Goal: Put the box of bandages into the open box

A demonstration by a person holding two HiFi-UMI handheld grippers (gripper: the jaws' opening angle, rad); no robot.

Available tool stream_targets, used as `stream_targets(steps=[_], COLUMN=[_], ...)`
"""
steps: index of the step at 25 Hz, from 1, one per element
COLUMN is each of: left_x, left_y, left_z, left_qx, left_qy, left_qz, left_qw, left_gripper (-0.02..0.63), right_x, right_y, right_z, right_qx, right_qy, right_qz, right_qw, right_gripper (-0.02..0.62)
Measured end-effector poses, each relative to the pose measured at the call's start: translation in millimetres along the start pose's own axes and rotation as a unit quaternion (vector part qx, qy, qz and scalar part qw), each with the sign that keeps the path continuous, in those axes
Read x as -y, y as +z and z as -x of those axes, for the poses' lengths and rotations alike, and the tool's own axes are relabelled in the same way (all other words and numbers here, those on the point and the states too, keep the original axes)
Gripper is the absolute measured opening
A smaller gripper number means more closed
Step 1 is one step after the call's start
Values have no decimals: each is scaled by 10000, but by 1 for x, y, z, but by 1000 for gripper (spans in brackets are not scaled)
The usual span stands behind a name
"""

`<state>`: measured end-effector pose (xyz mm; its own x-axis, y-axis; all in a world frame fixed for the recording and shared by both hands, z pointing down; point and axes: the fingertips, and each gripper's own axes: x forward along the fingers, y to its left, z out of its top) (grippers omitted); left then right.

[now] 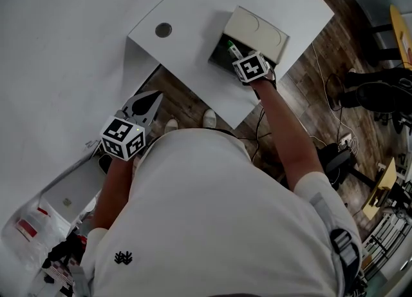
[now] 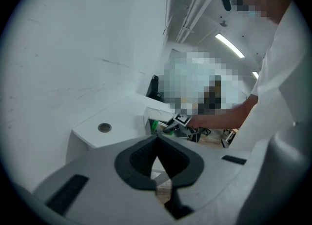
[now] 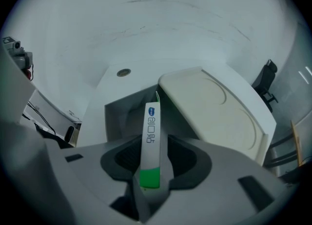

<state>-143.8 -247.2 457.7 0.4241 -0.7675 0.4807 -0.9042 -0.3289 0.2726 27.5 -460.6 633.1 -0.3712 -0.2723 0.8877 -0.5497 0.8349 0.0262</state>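
Observation:
The bandage box [image 3: 151, 141], a slim white carton with a green end, stands on edge between the jaws of my right gripper [image 3: 153, 147]. The pads stand a little wider than the carton, so this gripper is open. It hangs over the open box [image 3: 122, 114], whose cream lid [image 3: 214, 112] is tipped back to the right. In the head view, the right gripper [image 1: 239, 57] is at the open box [image 1: 222, 49] near the table's corner, and the carton's green end [image 1: 232, 48] shows inside it. My left gripper [image 1: 147, 104] is shut and empty, low off the table's front edge.
The white table [image 1: 193, 6] has a round cable hole [image 1: 163, 29] left of the box. Wooden floor with cables [image 1: 322, 83] lies to the right. Plastic bags [image 1: 29, 228] sit at the lower left. A white wall fills the left side.

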Motion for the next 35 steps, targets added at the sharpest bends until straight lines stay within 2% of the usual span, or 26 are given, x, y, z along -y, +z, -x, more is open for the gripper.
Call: stream_targets(steps=[9,15,23,27,32,35], left_x=[-4,-7,-1,-1,-4,-2], left_y=[0,0,-6,-10,-16,-18], left_z=[2,1,8,17,29,36], left_qx=[-21,-42,-49,-76,-95,-71], left_qy=[-199,-478,-952,-1121,-1330,-1498], left_qz=[-60,-154,-334,-419,-560,-628], left_qw=[9998,9987,9949,9928,9895,9867], left_gripper=[-2,-2,-2,-2,-2,-2], right_x=[2,-1,-7,-20,-48,-76], right_y=[2,1,-16,-29,-47,-56], right_z=[14,35,79,105,134,148], right_qx=[185,413,830,1085,1408,1614], right_qy=[-84,-197,-589,-778,-1006,-971], right_qz=[-103,-277,-763,-1086,-1547,-1795], right_qw=[9997,9986,9919,9851,9727,9656], right_gripper=[189,192,189,149,40,20])
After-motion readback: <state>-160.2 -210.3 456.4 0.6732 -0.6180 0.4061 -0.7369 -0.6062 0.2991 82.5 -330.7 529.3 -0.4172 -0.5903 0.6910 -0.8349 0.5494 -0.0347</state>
